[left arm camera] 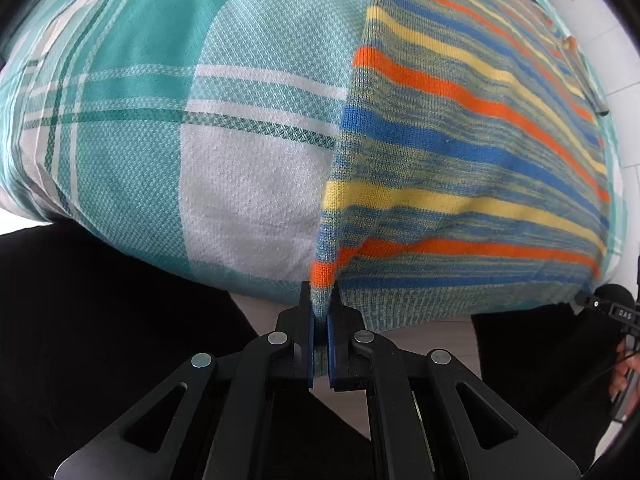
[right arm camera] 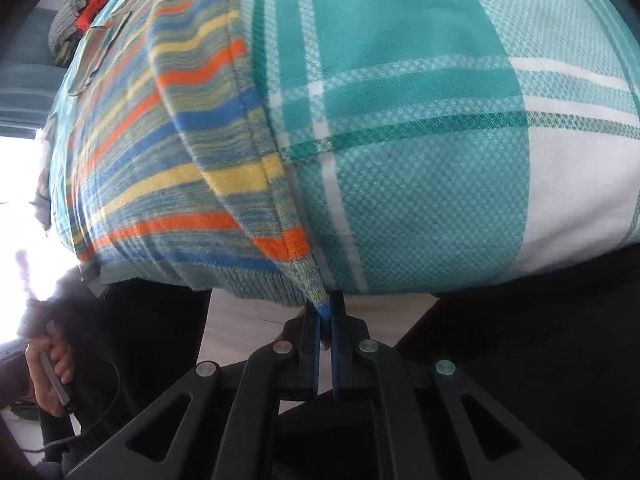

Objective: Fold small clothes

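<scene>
We start at our left gripper (left arm camera: 320, 320). Its two black fingers (left arm camera: 306, 312) with blue pads are pinched tight on a corner of the striped sweater (left arm camera: 460, 152). The knit cloth is squeezed thin between the pads. From that corner the sweater spreads away, up and to the right of the fingers, lying flat. It has orange, blue and yellow stripes on a gray-green knit.

Our right gripper (right arm camera: 326, 316) does the same thing. Its fingers (right arm camera: 340, 312) are closed on the other bottom corner of the sweater, and the ribbed hem pokes in between the blue pads. From these fingers the sweater runs up and to the left.

Under the sweater is a checked cloth (left arm camera: 160, 120) in teal, light blue and white squares with thin dark green lines. It covers the surface we work on. It spreads left of our left fingers and right of our right fingers. Its near edge hangs just beyond the fingertips.

Below that edge we see a pale floor (right arm camera: 236, 320) and dark clothing (left arm camera: 100, 320) on both sides of it.

Far to the right of the left fingers a hand (left arm camera: 624, 372) holds the other gripper's handle. Far up and left of the right fingers, past the sweater, lies a small pile of clothes (right arm camera: 80, 12) with something red in it. Bright light comes in on that left side.
</scene>
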The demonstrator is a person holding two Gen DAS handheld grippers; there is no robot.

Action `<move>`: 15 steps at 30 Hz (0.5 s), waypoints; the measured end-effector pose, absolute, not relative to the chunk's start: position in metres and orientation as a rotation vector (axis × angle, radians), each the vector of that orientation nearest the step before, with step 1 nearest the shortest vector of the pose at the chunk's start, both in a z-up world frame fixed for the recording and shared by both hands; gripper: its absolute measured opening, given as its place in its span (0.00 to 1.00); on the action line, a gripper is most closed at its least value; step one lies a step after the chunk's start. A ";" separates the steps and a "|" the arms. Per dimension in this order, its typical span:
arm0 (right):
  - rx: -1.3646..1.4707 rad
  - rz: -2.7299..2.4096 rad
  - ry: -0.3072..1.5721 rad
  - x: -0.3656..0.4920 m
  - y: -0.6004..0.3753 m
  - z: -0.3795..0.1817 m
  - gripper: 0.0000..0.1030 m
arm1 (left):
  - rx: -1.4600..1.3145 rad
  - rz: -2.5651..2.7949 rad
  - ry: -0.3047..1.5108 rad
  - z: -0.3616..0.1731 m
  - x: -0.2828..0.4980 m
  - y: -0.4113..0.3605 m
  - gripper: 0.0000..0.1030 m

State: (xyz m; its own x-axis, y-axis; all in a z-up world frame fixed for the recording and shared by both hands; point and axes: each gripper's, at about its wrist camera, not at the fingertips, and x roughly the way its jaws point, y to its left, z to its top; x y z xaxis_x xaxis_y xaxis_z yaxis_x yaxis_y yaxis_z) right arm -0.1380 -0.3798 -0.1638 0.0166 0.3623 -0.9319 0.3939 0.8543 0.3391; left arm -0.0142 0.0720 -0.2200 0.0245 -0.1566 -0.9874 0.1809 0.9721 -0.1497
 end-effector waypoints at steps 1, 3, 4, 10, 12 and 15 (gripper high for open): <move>0.603 -0.044 1.585 -0.134 -0.376 -0.166 0.04 | 0.037 -0.248 1.522 -0.224 -0.012 0.067 0.02; 0.584 -0.061 1.581 -0.131 -0.376 -0.167 0.04 | 0.075 -0.230 1.511 -0.230 -0.009 0.058 0.03; 0.581 -0.067 1.580 -0.130 -0.375 -0.167 0.04 | 0.087 -0.220 1.513 -0.232 -0.009 0.054 0.05; 0.531 -0.084 1.564 -0.139 -0.393 -0.123 0.43 | 0.153 -0.112 1.489 -0.205 -0.017 0.074 0.59; 0.416 -0.109 1.508 -0.137 -0.414 -0.086 0.45 | 0.168 -0.094 1.443 -0.182 -0.019 0.088 0.65; 0.048 -0.206 1.360 -0.104 -0.434 -0.029 0.51 | 0.146 -0.041 1.352 -0.149 -0.010 0.105 0.75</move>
